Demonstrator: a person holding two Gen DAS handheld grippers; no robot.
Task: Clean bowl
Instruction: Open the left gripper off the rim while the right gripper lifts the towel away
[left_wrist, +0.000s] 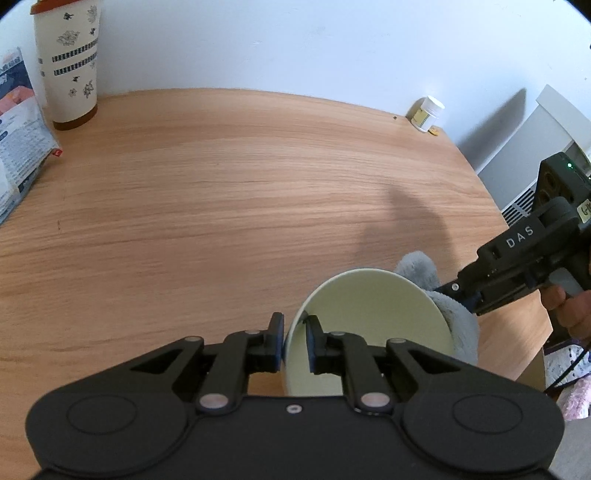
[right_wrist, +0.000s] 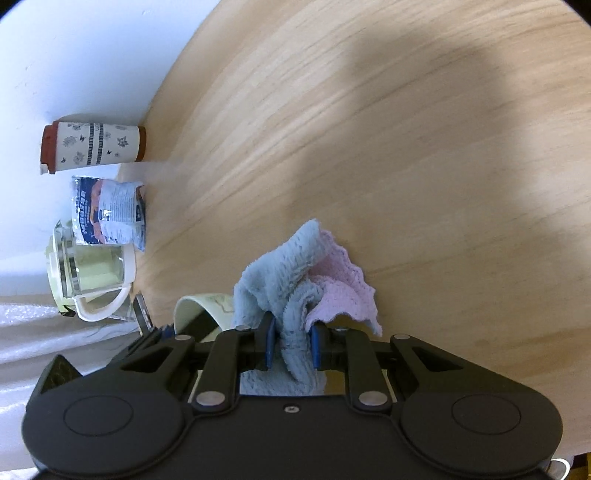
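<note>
Left gripper pinches the rim of the bowl: one finger outside the wall, the other inside; jaws narrow, closed on the rim. Bowl is pale green, held off the wooden table, tipped on its side; its axis runs roughly level, mouth facing the left wrist camera, base pointing away. In the right wrist view only a slice of the bowl shows at lower left, beside the cloth.

Right gripper is clamped on a bunched cloth, grey-blue on one face, pink on the other; jaws narrow with the fabric wedged between the blue pads. In the left wrist view the cloth wraps against the far right outer wall of the bowl, touching it; the right gripper enters from the right.

Background: patterned tumbler upright at the wall; printed packet beside it; small white jar at the far edge; clear jug near the packet.
</note>
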